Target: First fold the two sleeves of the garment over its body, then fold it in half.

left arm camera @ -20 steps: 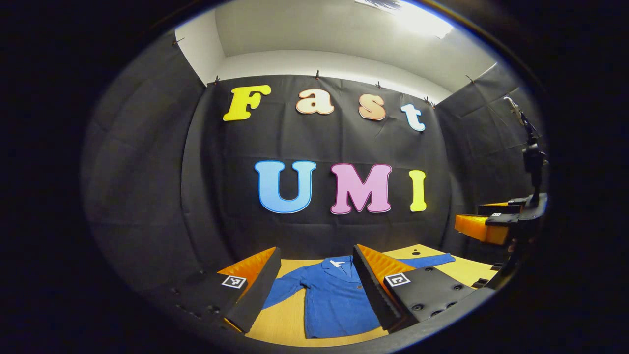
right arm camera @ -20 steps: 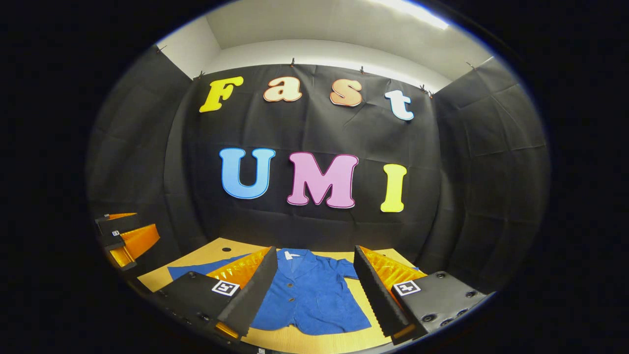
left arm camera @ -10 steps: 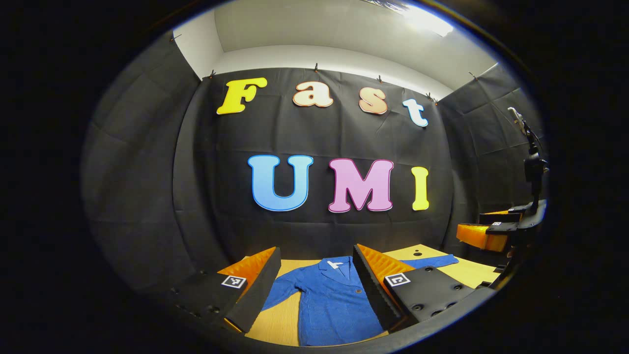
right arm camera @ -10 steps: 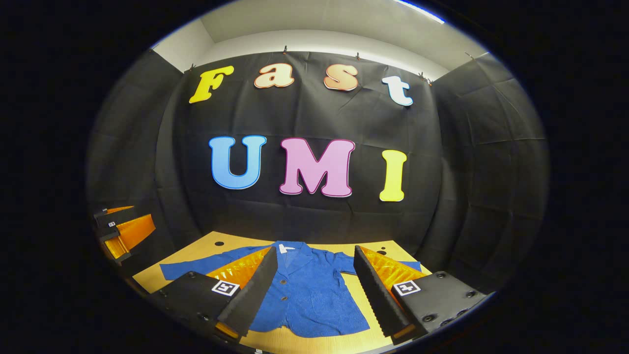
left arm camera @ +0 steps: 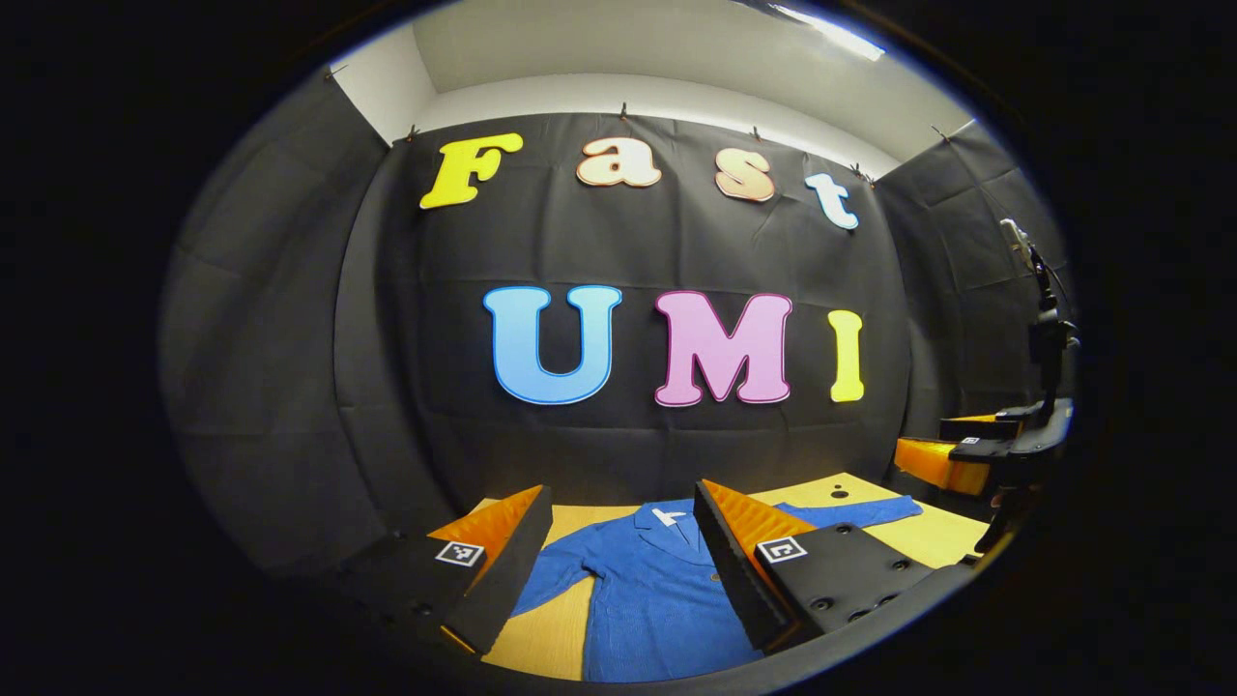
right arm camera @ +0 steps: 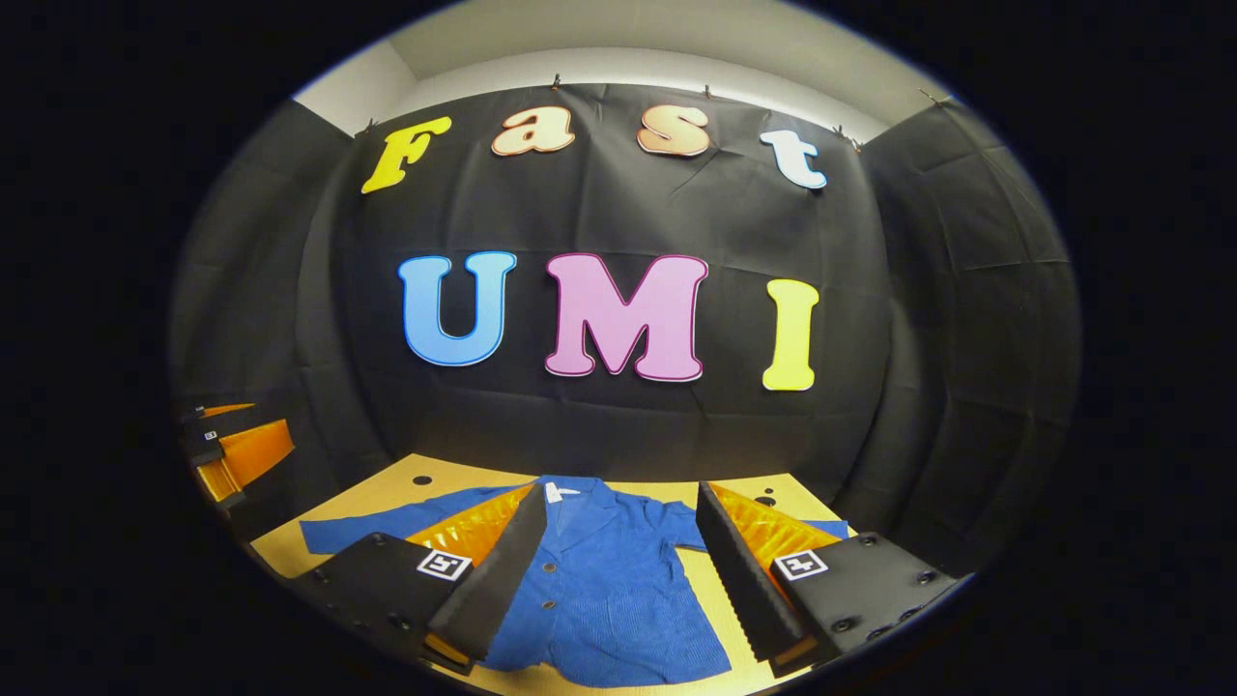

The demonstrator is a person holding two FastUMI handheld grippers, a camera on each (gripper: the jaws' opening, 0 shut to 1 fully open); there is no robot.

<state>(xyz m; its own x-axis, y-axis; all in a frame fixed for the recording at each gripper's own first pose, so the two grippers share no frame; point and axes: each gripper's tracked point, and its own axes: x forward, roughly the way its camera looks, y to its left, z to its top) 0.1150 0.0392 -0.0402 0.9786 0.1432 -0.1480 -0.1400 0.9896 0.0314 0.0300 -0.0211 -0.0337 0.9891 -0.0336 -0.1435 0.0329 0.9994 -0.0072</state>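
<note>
A blue button-front jacket [left arm camera: 647, 599] lies flat, collar toward the wall, on a wooden table [left arm camera: 551, 638]. In the left gripper view my left gripper [left arm camera: 620, 495] hovers open above its left half, and one sleeve [left arm camera: 855, 509] reaches out to the right. In the right gripper view the jacket [right arm camera: 609, 590] lies between the fingers of my open right gripper [right arm camera: 620, 493]. Its long sleeve [right arm camera: 362, 530] stretches left; the other is partly hidden behind the right finger [right arm camera: 744, 580]. Neither gripper holds anything.
The right gripper [left arm camera: 966, 454] shows at the right edge of the left gripper view, above the table's corner. The left gripper [right arm camera: 232, 449] shows at the left edge of the right gripper view. Black cloth walls close in the table [right arm camera: 406, 493] at the back and sides.
Both views have edged closer to the table, so the jacket looks larger and more of its sleeves shows. Both grippers stay open, and the jacket has not moved.
</note>
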